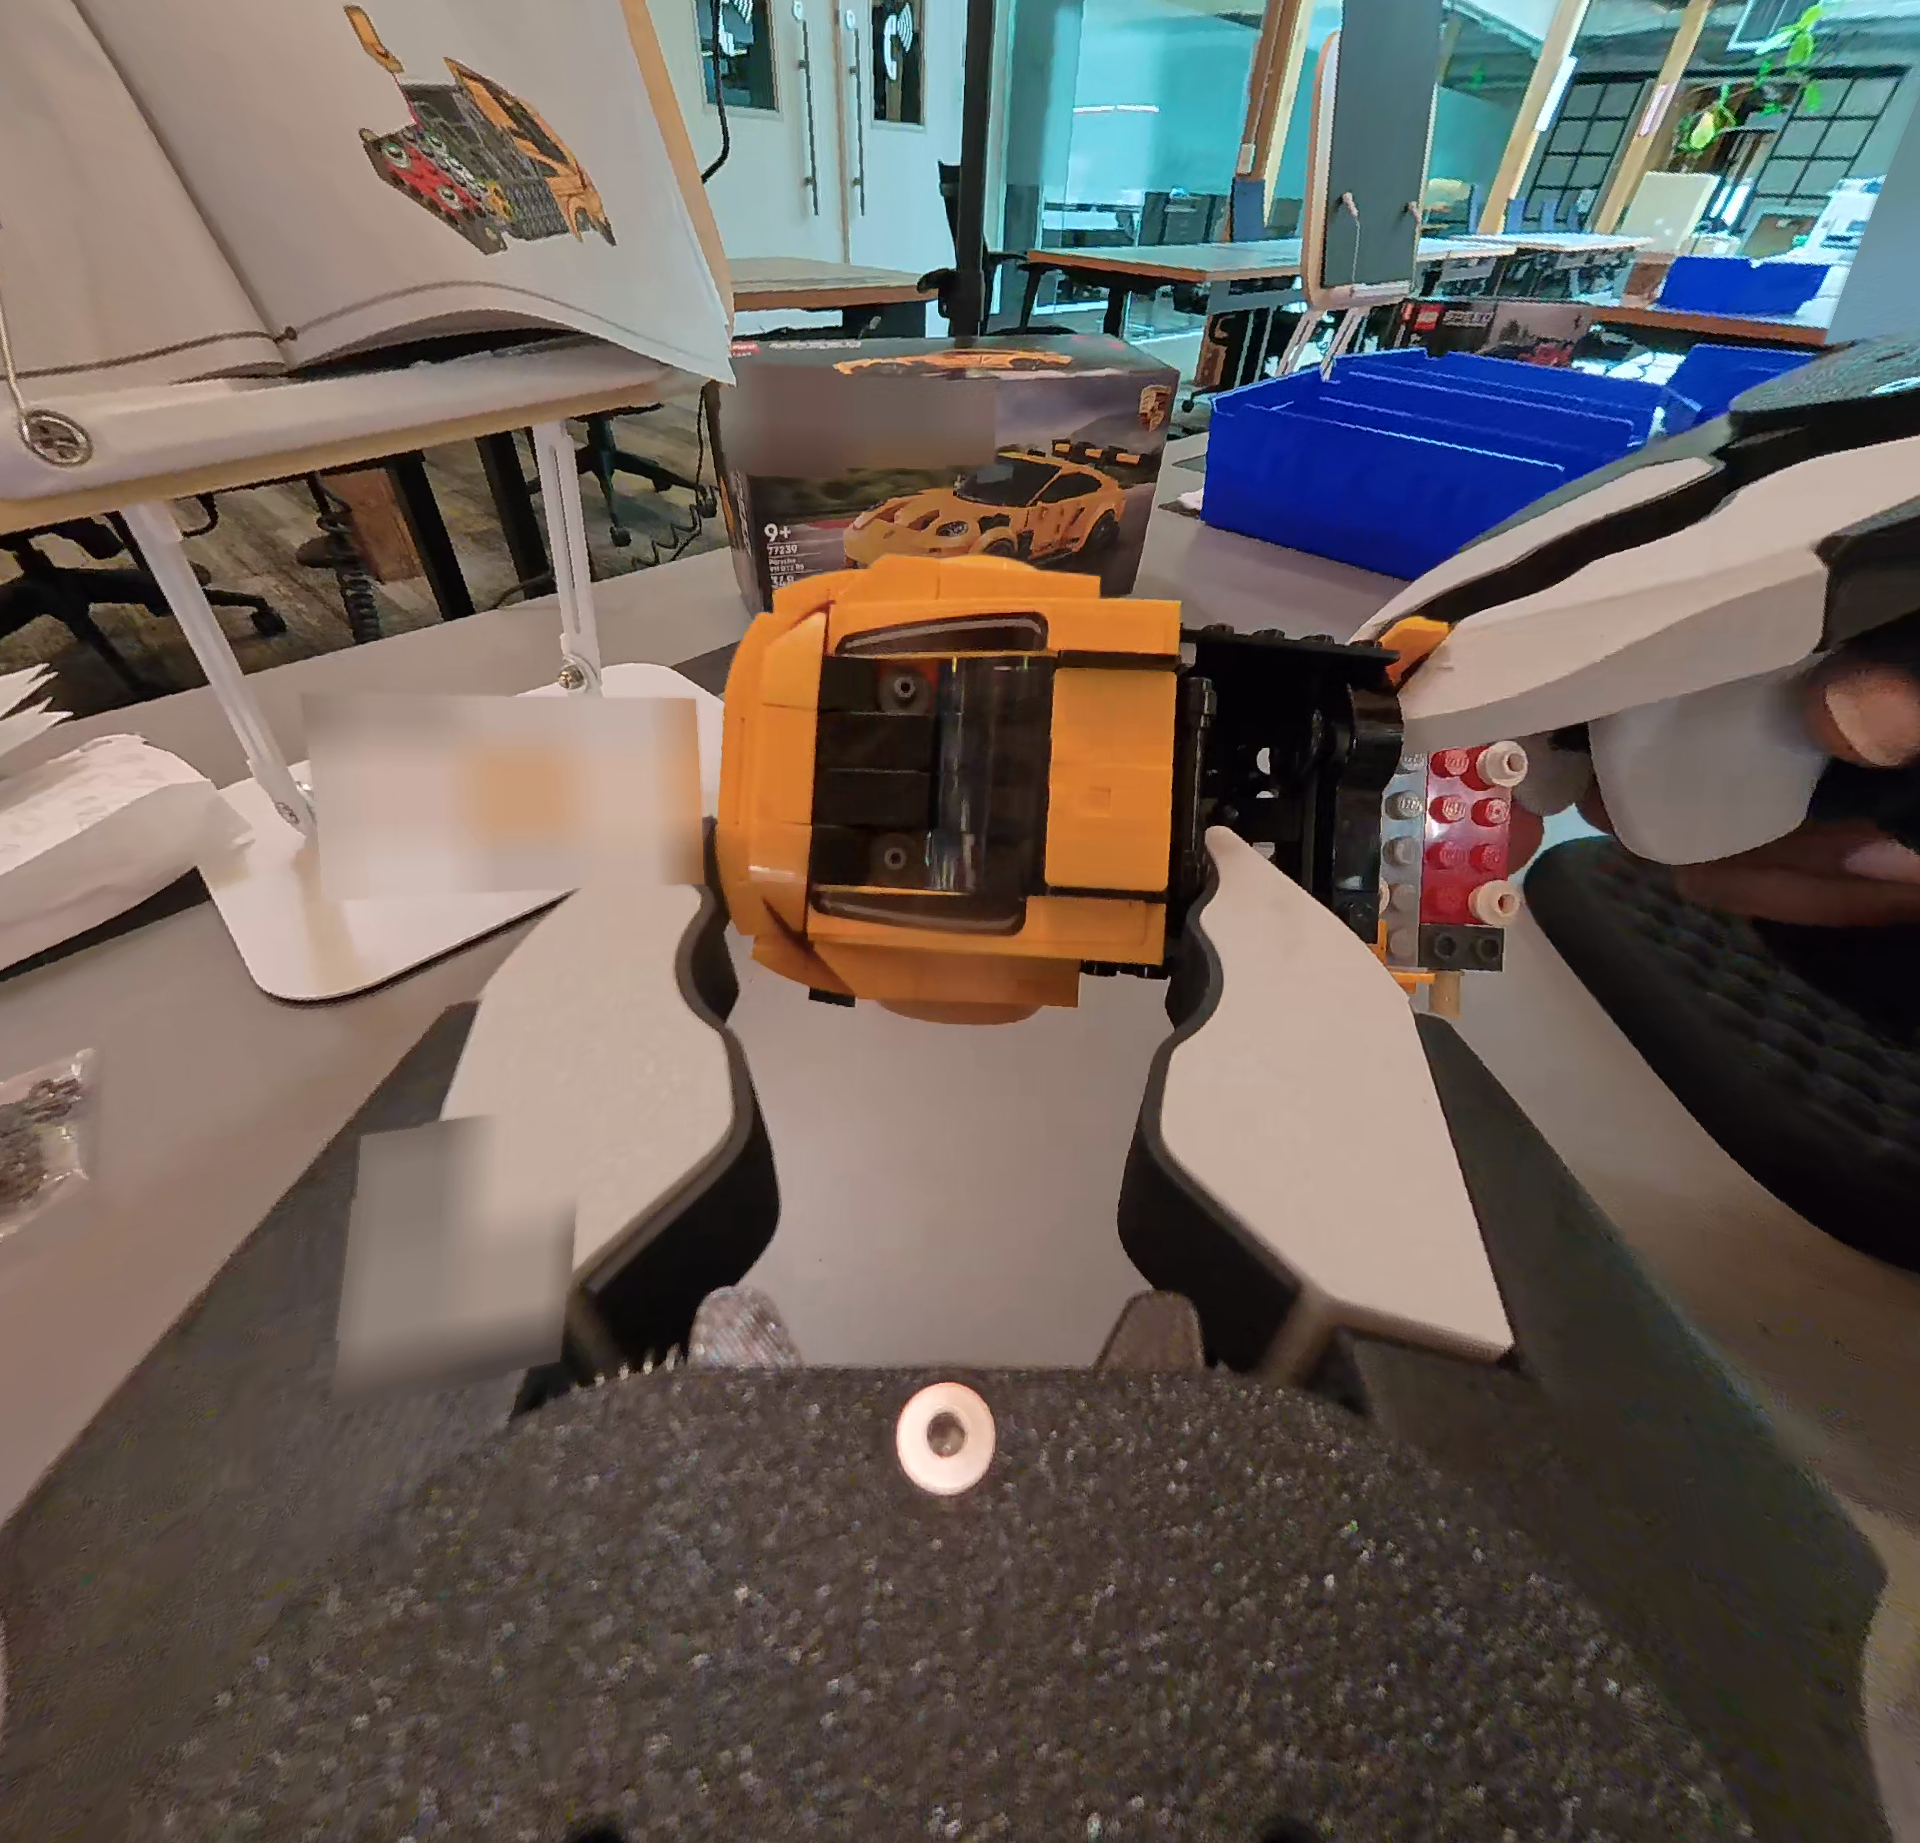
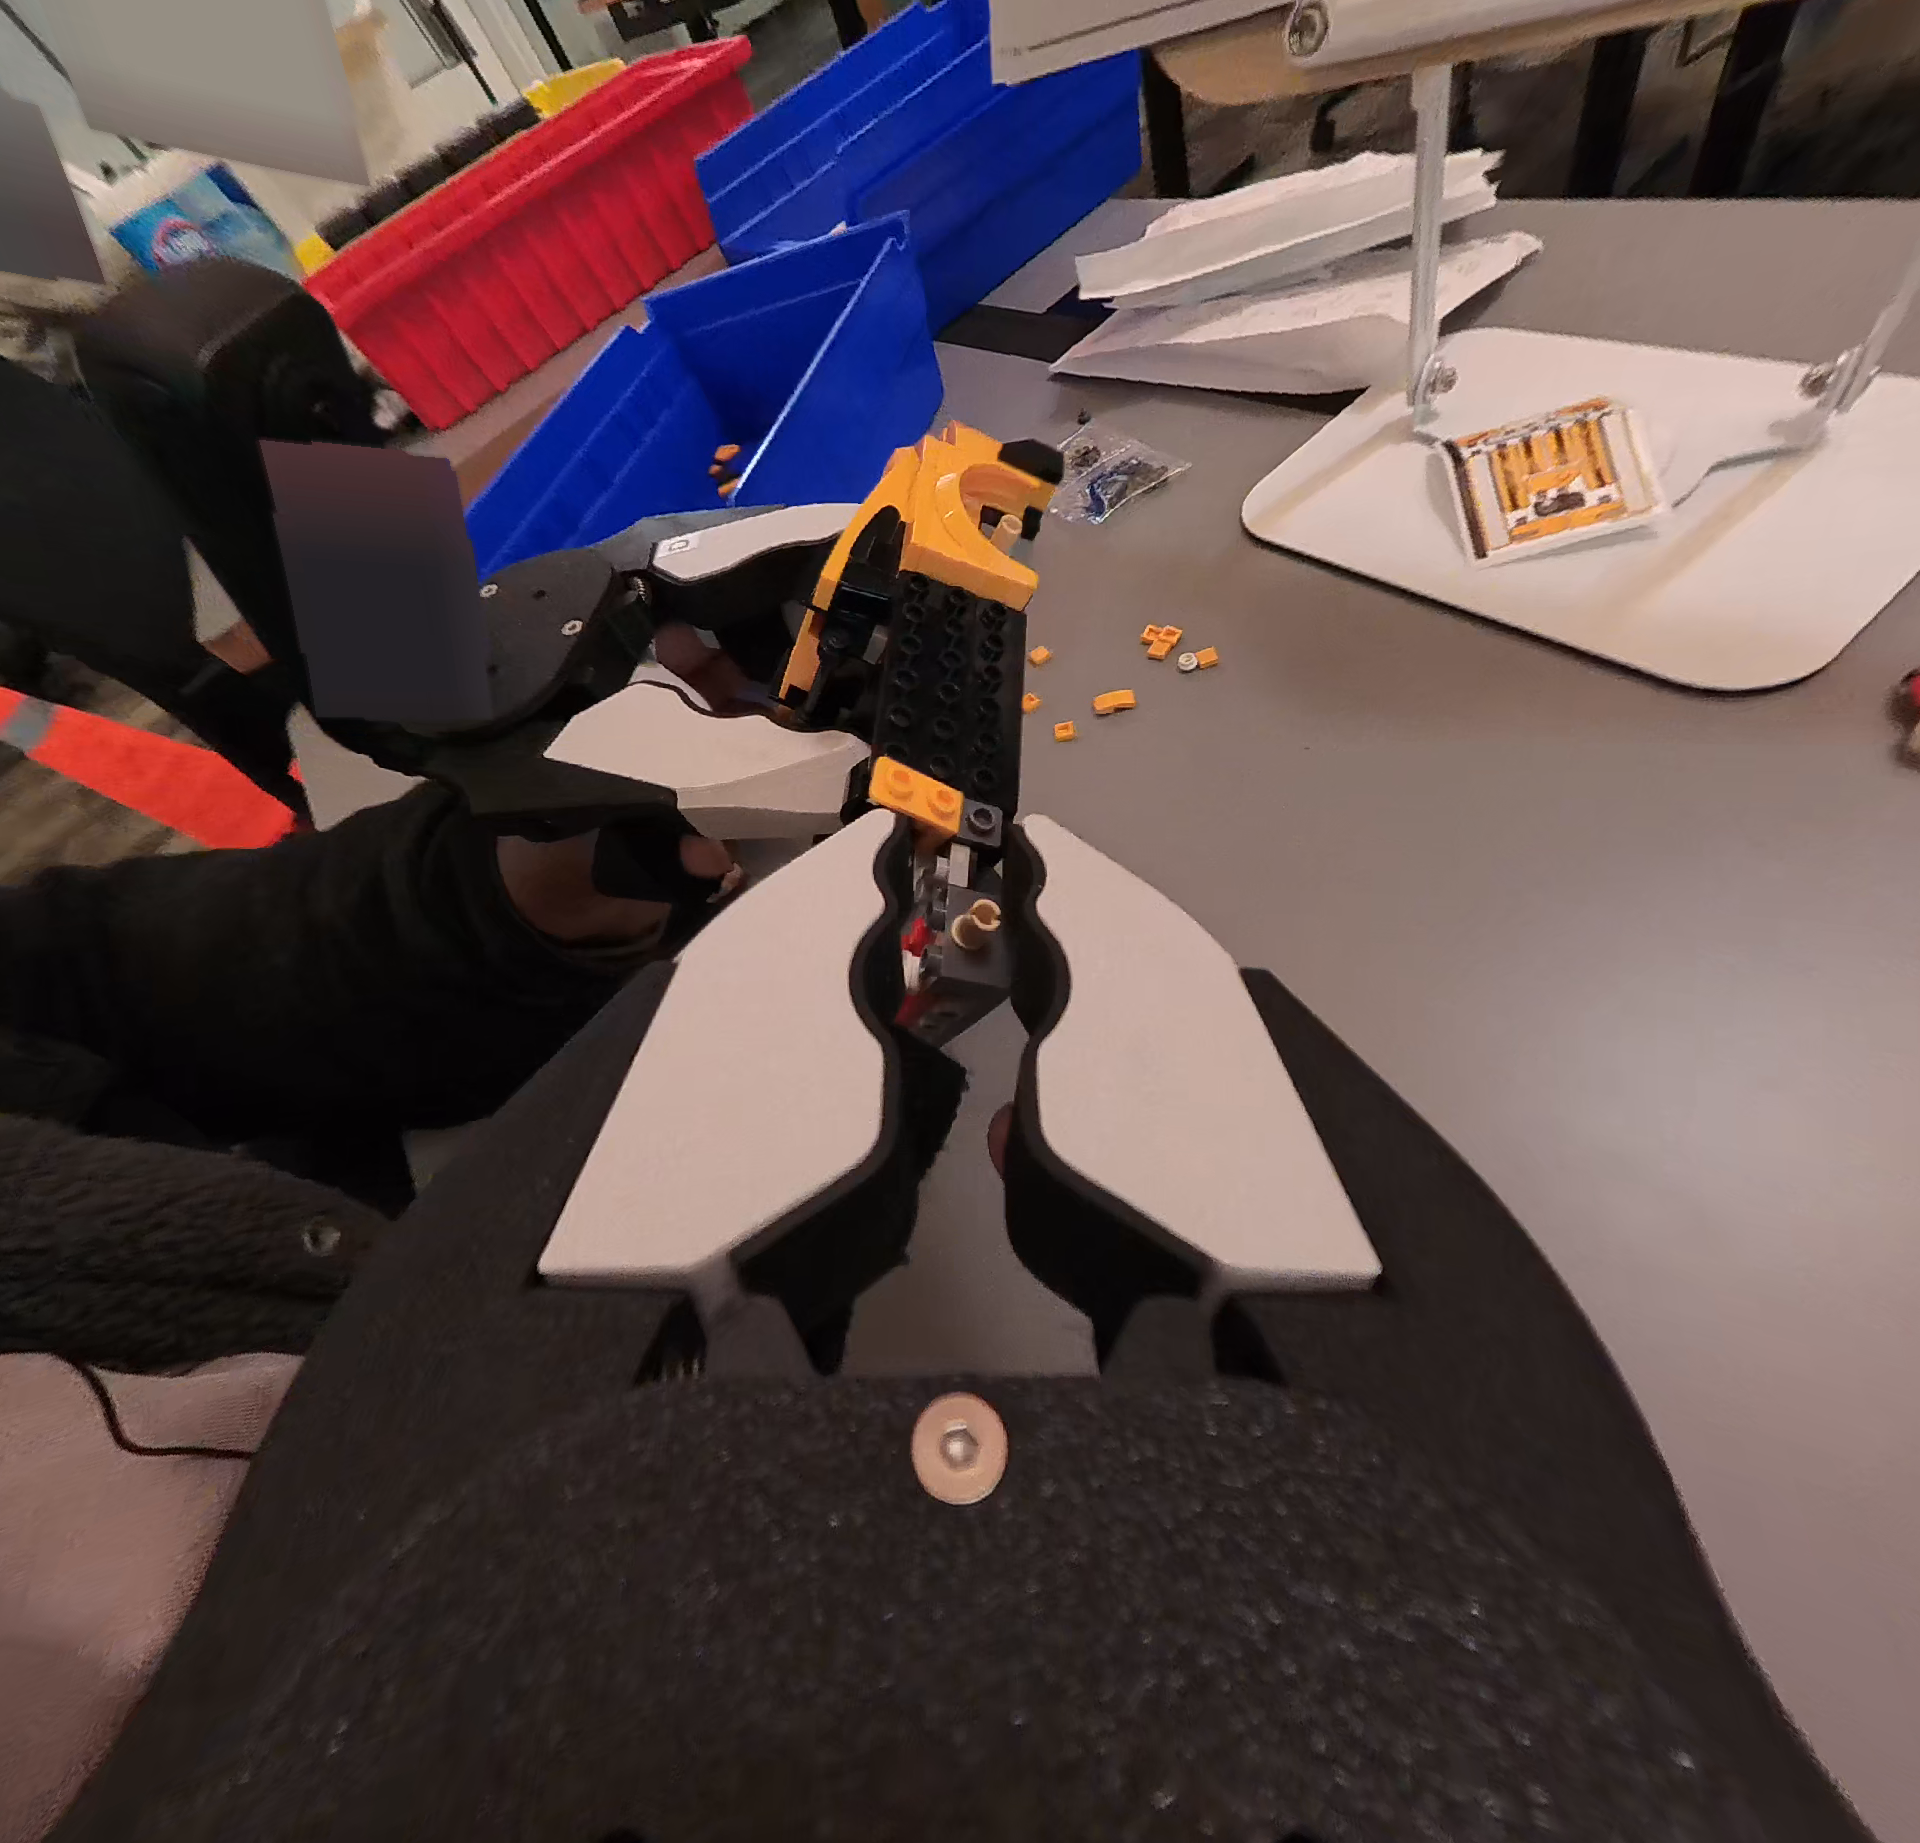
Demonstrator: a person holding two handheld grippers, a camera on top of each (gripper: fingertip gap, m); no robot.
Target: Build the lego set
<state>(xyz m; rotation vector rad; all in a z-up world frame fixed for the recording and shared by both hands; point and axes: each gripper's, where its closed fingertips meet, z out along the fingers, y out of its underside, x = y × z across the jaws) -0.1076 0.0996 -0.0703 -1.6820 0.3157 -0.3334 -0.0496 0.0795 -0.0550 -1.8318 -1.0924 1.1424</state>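
A part-built orange and black brick car is held above the grey table. My left gripper is shut on its orange cabin, with one pad on the rounded front and one on the black section behind. The car's rear end of red and grey bricks sits in my right gripper, whose white finger enters from the right. In the right wrist view my right gripper is shut on that rear end, and the car's black underside points away. The left gripper clasps the car from the left.
An open instruction booklet rests on a white stand that carries a sticker sheet. The set's box stands behind. Blue bins and a red bin lie at the left. Loose orange pieces and a parts bag lie on the table.
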